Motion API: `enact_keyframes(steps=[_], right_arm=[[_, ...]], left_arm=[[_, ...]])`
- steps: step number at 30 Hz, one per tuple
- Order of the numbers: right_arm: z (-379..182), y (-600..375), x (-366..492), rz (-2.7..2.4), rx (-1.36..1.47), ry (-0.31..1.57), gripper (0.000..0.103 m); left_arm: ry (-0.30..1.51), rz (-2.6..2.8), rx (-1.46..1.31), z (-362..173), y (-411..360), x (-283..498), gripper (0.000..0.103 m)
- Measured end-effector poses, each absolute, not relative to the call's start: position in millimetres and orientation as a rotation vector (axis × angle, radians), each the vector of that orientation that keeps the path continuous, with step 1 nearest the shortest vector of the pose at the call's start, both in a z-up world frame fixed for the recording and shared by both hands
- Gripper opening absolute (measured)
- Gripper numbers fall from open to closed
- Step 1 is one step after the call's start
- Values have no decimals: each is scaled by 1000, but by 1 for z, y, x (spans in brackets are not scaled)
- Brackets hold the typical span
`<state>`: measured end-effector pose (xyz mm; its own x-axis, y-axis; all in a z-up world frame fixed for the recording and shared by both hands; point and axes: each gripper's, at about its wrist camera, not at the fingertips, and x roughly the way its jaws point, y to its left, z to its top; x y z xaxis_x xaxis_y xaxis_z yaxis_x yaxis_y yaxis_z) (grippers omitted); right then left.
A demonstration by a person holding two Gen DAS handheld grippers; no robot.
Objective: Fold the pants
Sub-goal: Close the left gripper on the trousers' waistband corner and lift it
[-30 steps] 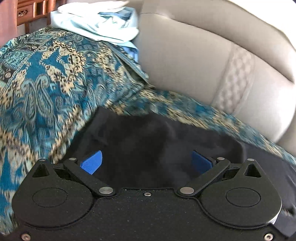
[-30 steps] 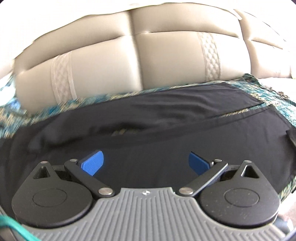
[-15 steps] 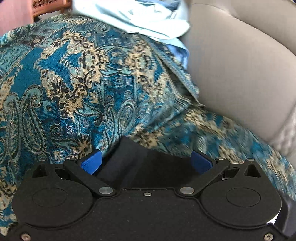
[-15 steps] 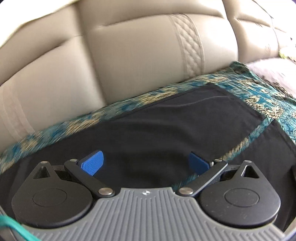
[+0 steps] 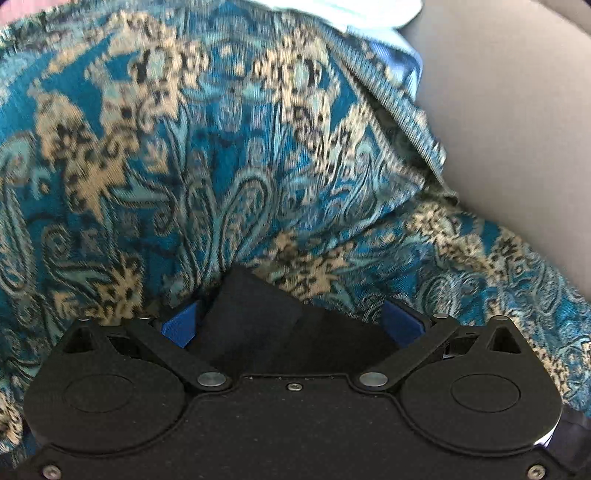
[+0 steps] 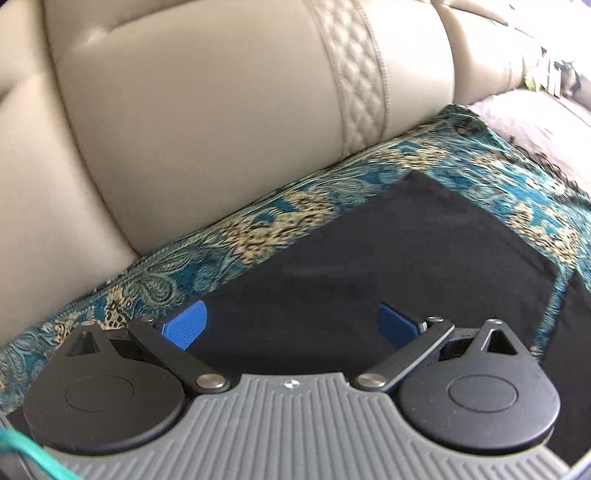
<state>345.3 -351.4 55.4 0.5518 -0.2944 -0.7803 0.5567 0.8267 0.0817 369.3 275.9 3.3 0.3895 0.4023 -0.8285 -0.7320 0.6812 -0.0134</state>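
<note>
Left gripper (image 5: pixel 291 325): jaws spread, corner of the black pants (image 5: pixel 258 317) between them.
Right gripper (image 6: pixel 291 325): jaws spread above the pants (image 6: pixel 406 258).
Blanket (image 6: pixel 258 225): under the pants, ahead of both jaws.

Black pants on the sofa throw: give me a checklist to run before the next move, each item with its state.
1. Left gripper open: ok, blue pads apart.
2. Corner of the black pants between its fingers: ok.
3. Right gripper open: ok.
4. Right gripper over a pant leg: ok; contact cannot tell.
5. That leg lying flat on the paisley throw: ok.
6. Pale blue garment apart from the pants: ok.
</note>
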Motion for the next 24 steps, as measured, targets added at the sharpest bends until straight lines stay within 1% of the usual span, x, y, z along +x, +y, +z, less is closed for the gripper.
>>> enact_keyframes(steps=[3, 5, 6, 7, 8, 9, 10, 19, 24], right_arm=[[44, -333, 355, -494, 306, 864, 103], [38, -321, 359, -472, 284, 874, 103], [36, -315, 359, -460, 276, 879, 103], [35, -311, 360, -451, 271, 882, 103], [35, -306, 360, -442, 271, 885, 103], [35, -302, 359, -429, 275, 888, 103], [37, -298, 359, -413, 281, 889, 103], [57, -271, 367, -369, 231, 887, 103], [53, -280, 378, -432, 220, 915, 103]], left_arm=[[912, 755, -439, 0, 277, 368, 103], [917, 758, -448, 1, 278, 366, 100], [915, 767, -448, 3, 277, 364, 91], [913, 781, -443, 6, 277, 362, 77], [913, 790, -433, 9, 277, 359, 69], [915, 789, -428, 12, 279, 358, 55], [917, 786, -429, 14, 280, 355, 50], [881, 687, -567, 30, 298, 328, 31], [794, 603, -584, 47, 298, 297, 28]])
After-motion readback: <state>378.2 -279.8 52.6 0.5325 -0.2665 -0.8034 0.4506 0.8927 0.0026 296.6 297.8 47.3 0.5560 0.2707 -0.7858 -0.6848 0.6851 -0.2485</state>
